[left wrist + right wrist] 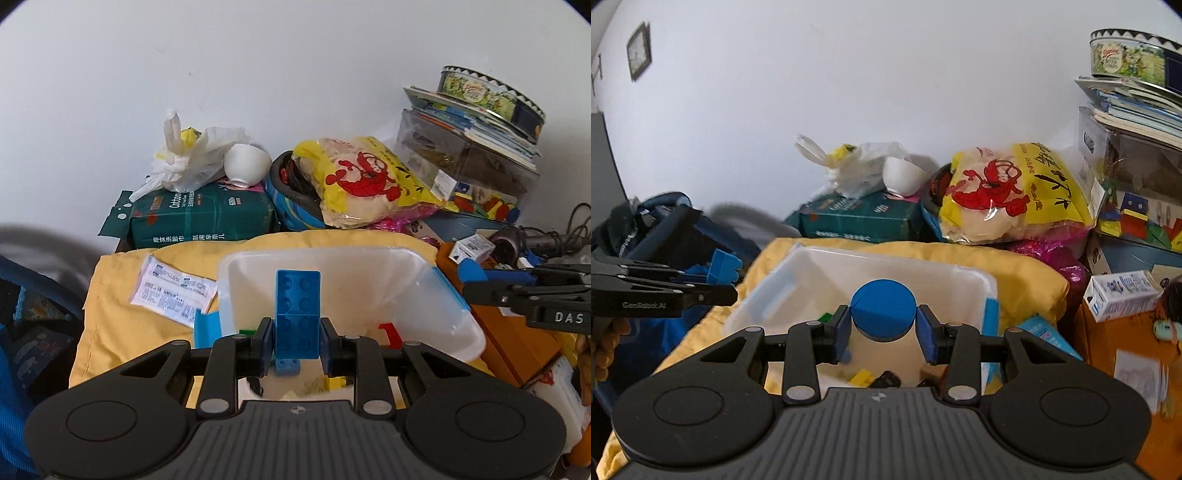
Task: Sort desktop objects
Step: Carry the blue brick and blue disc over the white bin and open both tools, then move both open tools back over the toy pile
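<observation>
Both loads hang over the white bin (pixel 436 295) on the yellow cloth (pixel 122 295), the left tongs (pixel 297 343) clamped on a blue brick (pixel 297 314), the right tongs (pixel 883 326) on a blue disc (pixel 882 308); judging by this, the drop-off step is in hand, needing each pair opened.

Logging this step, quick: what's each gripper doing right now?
Left gripper: shut on blue brick, over the bin.
Right gripper: shut on blue disc.
</observation>
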Tool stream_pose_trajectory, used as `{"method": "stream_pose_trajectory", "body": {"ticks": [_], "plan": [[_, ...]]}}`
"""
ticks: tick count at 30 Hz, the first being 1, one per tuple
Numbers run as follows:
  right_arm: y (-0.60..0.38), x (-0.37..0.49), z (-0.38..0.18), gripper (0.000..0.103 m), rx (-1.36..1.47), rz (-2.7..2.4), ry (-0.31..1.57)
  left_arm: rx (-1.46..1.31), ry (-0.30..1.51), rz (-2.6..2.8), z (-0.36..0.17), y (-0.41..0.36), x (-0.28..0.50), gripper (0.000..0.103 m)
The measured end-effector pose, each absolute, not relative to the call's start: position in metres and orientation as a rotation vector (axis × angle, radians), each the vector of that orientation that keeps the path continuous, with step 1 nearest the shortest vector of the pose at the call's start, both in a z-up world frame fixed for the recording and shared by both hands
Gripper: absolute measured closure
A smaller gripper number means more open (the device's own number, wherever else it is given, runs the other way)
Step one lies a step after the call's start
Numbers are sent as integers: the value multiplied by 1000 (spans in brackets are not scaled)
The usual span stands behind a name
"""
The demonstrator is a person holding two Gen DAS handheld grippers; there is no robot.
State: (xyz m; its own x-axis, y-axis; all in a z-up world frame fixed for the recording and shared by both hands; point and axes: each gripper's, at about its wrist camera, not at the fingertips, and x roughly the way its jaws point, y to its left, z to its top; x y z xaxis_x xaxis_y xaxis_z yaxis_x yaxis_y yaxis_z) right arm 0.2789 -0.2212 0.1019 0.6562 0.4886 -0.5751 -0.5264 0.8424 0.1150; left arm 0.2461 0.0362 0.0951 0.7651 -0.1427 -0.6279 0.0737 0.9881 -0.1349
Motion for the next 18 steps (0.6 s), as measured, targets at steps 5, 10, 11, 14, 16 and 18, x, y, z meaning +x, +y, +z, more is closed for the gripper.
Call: {"method": "stream_pose_trajectory", "body": {"ticks": [5,10,11,14,16,18], "plan": [[-207,311,87,60,-73,532,708,-71,729,-114,87,25,272,73],[-200,317,75,40,-110,495,728,-32,735,-78,79,19,274,45],[-201,314,76,40,-113,503,717,-29,730,-80,79,20,271,45],[-209,298,81,40,-106,526,671,8,692,-93,80,20,250,45],[-216,282,83,40,-104,545,632,32,660,-113,78,17,224,45],[-229,259,83,40,-91,563,598,23,645,-128,73,15,198,45]]}}
